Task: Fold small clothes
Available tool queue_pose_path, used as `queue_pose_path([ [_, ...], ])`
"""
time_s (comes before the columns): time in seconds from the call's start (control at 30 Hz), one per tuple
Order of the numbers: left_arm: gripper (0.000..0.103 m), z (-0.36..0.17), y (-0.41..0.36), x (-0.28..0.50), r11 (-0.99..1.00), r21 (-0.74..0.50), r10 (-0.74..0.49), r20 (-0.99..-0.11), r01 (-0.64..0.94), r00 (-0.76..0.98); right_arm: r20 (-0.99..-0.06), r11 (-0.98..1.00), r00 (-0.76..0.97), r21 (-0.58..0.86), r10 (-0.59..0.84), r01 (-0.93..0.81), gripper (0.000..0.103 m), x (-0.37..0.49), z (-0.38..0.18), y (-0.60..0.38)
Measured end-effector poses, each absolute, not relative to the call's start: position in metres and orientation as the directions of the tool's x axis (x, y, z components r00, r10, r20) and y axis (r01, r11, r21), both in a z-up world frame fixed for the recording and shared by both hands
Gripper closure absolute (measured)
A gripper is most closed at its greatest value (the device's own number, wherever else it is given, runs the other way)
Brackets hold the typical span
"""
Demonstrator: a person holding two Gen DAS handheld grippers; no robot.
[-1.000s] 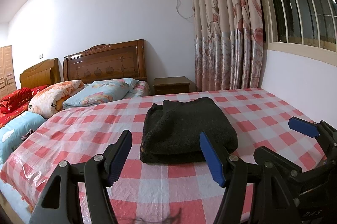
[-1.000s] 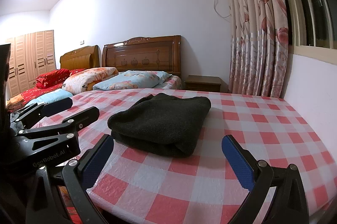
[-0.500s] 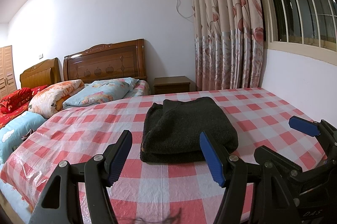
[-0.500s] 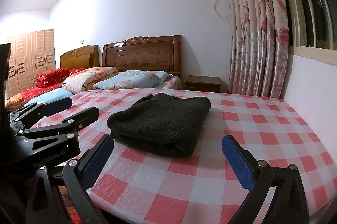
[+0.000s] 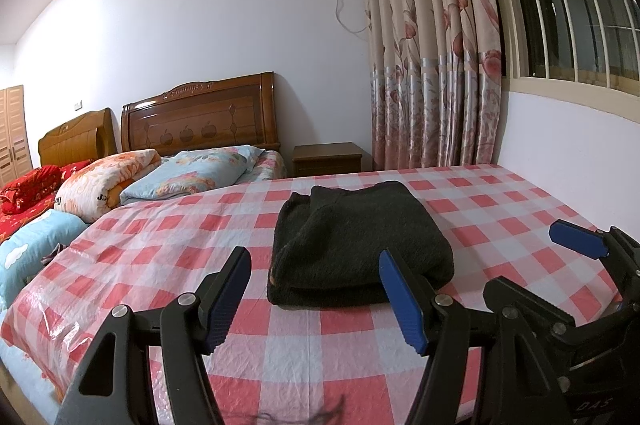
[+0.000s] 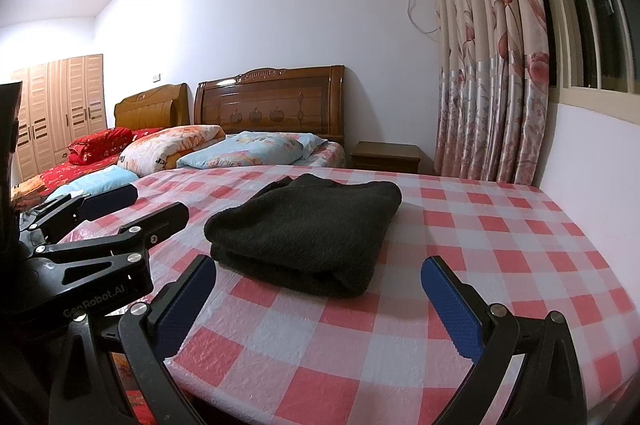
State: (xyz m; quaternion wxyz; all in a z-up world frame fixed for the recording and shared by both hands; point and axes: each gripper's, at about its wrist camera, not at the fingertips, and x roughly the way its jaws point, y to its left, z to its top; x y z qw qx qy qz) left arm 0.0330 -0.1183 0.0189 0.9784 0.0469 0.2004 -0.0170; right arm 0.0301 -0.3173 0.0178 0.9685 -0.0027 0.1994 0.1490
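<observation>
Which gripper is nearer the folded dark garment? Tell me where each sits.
Left, narrowly. The left gripper faces the folded dark garment squarely, just short of its near edge; the right gripper sits off to its right, apart.

The garment (image 5: 360,249) is a dark, near-black piece of thick, fuzzy knit, folded into a compact rectangular bundle of several layers. It lies flat on the red-and-white checked cloth, at the centre of the left view and centre-left of the right view (image 6: 308,233). Its rounded fold faces the lower right of the frame there, with stacked edges toward the lower left.
</observation>
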Motion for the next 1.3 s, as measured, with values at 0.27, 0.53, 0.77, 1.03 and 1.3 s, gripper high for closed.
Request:
queue_pose_path([
  [0.27, 0.035, 0.019, -0.117, 0.034, 0.995, 0.086, -0.013, -0.393, 0.051, 0.919, -0.387, 0.955, 0.876, 0.053, 0.288, -0.291, 0.000, 0.030, 0.017, -0.317],
  [0.53, 0.035, 0.016, -0.115, 0.024, 0.996, 0.087, 0.002, -0.373, 0.032, 0.928, -0.387, 0.955, 0.876, 0.052, 0.288, -0.291, 0.000, 0.030, 0.017, -0.317],
  [0.77, 0.035, 0.015, -0.114, 0.030, 0.994, 0.102, 0.010, -0.381, 0.031, 0.925, -0.393, 0.953, 0.872, 0.037, 0.291, -0.302, 0.000, 0.034, 0.013, -0.317],
  [1.03, 0.035, -0.001, -0.111, 0.056, 0.994, 0.096, -0.006, -0.466, 0.057, 0.885, -0.453, 0.953, 0.842, 0.060, 0.292, -0.298, 0.000, 0.066, 0.001, -0.319],
  [1.3, 0.035, 0.001, -0.104, 0.084, 0.992, 0.113, 0.005, -0.488, 0.058, 0.873, -0.499, 0.949, 0.818, 0.027, 0.285, -0.314, 0.000, 0.095, 0.003, -0.316],
])
